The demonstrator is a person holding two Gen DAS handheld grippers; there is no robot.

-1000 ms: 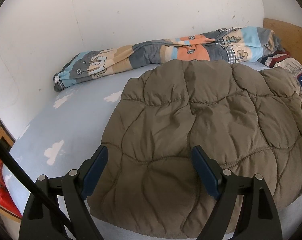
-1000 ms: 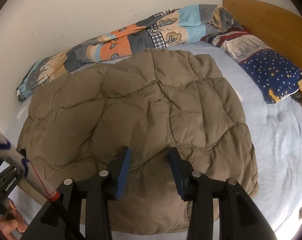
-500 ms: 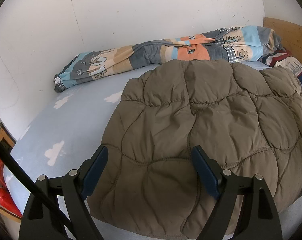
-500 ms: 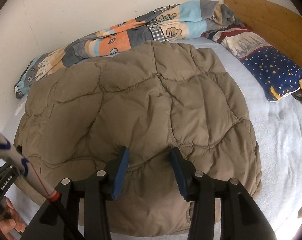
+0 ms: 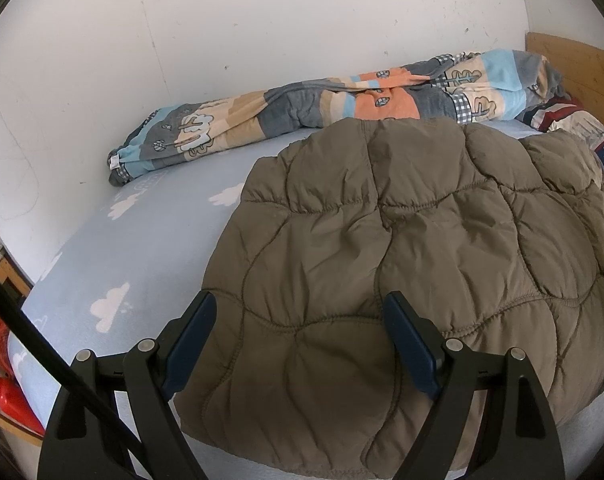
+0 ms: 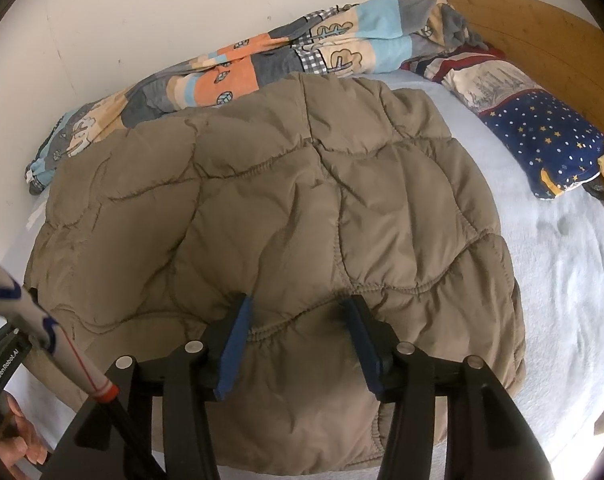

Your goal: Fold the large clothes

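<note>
Lower edge of each frame: left hand-held gripper (image 5: 298, 344) spread wide and released, nothing pinched, poised over the near hem of the olive-brown quilted puffer jacket (image 5: 402, 264). Right hand-held gripper (image 6: 298, 340) likewise released, jaws just parted further, a ridge of jacket quilting between the blue pads (image 6: 235, 344) but apparently not pressed. Probably a fold just laid down and let go, or a fresh grasp being lined up; hard to say which. Next move likely calls for clamping both near corners of the hem and carrying them toward the far edge, evenly, against puffy filling that springs back.

Centre of both frames: jacket spread flat on a pale blue bed sheet with white clouds (image 5: 114, 264). Farther up, a rolled patchwork blanket in orange, grey and light blue (image 5: 342, 100) against a scuffed white wall (image 5: 262, 20). Upper right of the right wrist view: navy star-printed pillow (image 6: 550, 140), then wooden headboard (image 6: 542, 32).
</note>
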